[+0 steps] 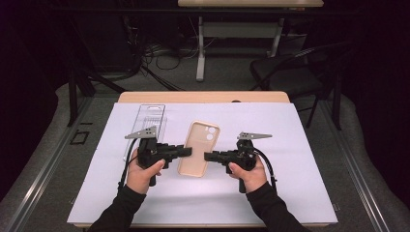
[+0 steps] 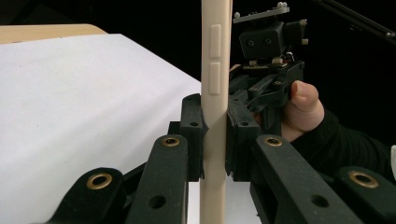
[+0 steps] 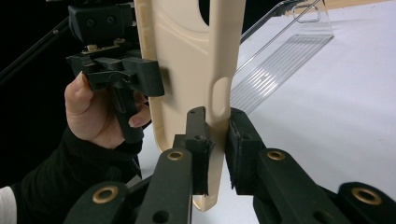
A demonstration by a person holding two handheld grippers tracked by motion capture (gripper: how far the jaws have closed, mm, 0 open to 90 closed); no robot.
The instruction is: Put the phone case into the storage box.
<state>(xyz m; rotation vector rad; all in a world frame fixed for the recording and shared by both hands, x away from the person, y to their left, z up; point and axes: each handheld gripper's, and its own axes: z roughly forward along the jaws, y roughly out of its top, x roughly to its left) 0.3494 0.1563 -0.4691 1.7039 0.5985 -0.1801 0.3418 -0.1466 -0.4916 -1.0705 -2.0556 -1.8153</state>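
Two black grippers clamp one beige phone case from opposite edges.

Clenched between the left gripper's (image 2: 215, 140) jaws is the button-side edge of the phone case (image 1: 198, 148), with two raised buttons just beyond the pads; the right gripper (image 3: 215, 144) grasps the opposite long edge, its jaws closed beside an oval slot. Both pairs of jaws meet the case near its middle, holding it above the white sheet (image 1: 290, 140) on the table (image 1: 203, 97). One clear plastic tray (image 1: 151, 116) lies beyond the left gripper's jaws. From above, the case's camera cutout shows; the left gripper view gives the edge-on profile, while the right gripper view shows the inner face and the tray's ribbing.
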